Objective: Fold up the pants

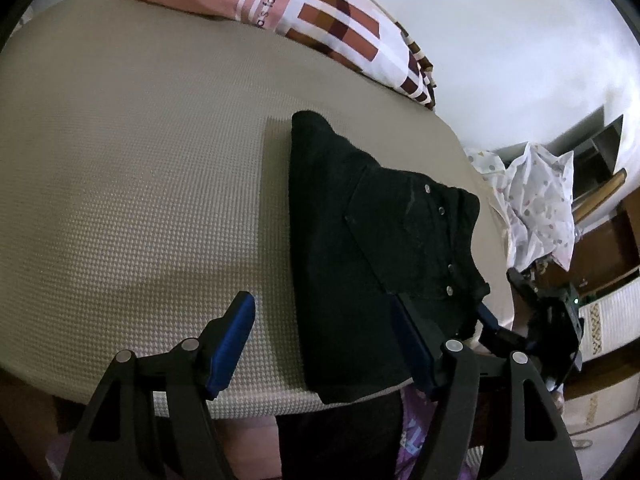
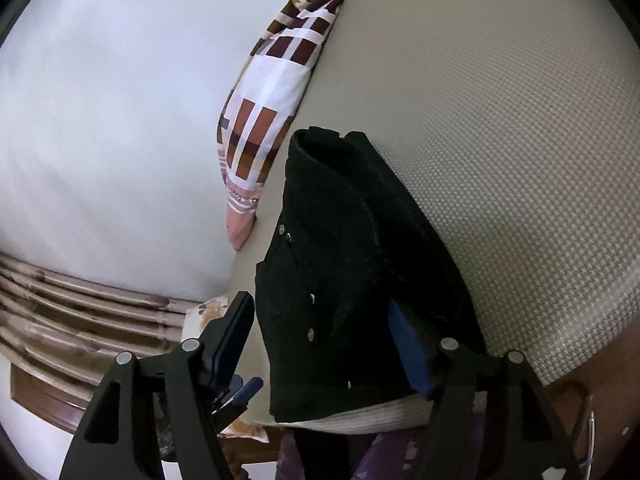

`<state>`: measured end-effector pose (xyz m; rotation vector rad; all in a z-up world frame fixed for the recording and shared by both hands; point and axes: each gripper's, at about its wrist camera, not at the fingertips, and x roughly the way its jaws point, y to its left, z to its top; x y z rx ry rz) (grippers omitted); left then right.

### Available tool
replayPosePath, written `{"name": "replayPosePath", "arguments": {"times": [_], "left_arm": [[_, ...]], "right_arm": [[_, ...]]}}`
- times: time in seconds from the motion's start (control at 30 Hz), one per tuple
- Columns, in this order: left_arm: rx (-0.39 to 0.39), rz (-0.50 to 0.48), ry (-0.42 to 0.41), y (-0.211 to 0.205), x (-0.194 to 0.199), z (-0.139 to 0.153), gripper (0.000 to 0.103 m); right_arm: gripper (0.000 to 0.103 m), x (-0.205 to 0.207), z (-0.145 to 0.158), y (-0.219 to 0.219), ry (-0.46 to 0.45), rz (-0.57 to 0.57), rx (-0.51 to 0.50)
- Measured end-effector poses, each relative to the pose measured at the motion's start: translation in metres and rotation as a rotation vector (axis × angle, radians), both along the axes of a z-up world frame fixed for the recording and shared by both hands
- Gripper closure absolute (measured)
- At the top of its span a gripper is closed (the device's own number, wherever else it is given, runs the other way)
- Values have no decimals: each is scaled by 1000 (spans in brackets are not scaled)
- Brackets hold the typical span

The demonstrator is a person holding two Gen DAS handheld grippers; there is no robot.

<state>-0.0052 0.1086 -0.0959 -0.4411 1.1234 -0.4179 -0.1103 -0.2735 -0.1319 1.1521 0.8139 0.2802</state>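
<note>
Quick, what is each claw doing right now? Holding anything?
Left gripper: open, holding nothing.
Right gripper: open, not gripping the black pants.

Left gripper (image 1: 324,344) sitting at the bottom of its frame, jaws standing apart, nothing pinched between the blue pads (image 1: 234,344). Right gripper (image 2: 324,344) pointing up-frame from the bottom edge, jaws gaping too, pads pressing on nothing.

Black pants (image 1: 360,248), folded into a compact stack, lie near the bed's edge.
</note>
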Motion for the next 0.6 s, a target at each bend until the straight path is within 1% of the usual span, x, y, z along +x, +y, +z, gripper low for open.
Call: {"name": "replayPosePath", "arguments": {"times": [0.07,0.1,0.13,0.17,0.2,0.23,0.27,0.33,0.4,0.47,0.53,0.6], "left_arm": [[2,-6,4,-2,-1,0,33],[6,-8,-4,-2,-2,2,33],[8,-6,-10,-2,-2,4,33],[10,-3,-19,-2,-3,5,33],[10,-1,-22,-2,-3,5,32],[8,0,-20,-3,-3,5,32],[6,-1,-16,-3,-3,4,32],[10,-5,-6,-5,-3,2,32],[18,-9,-2,-7,-4,3,32],[25,-11,-12,-8,-4,7,32],[31,-9,-28,-7,-5,12,32],[33,-7,-40,-6,-5,16,32]], "right_arm": [[32,4,3,1,3,11,-7],[32,6,4,1,3,17,-2],[34,8,5,0,-1,29,1],[48,8,5,0,4,37,-14],[61,9,4,0,30,39,-54],[86,10,0,-1,64,36,-93],[87,10,-4,-2,80,32,-99],[87,8,-12,-7,78,19,-44],[88,7,-6,-4,65,30,-86],[89,5,0,-3,35,25,-82],[89,-2,9,-5,7,19,-52],[89,-14,15,-9,-5,7,11]]}}
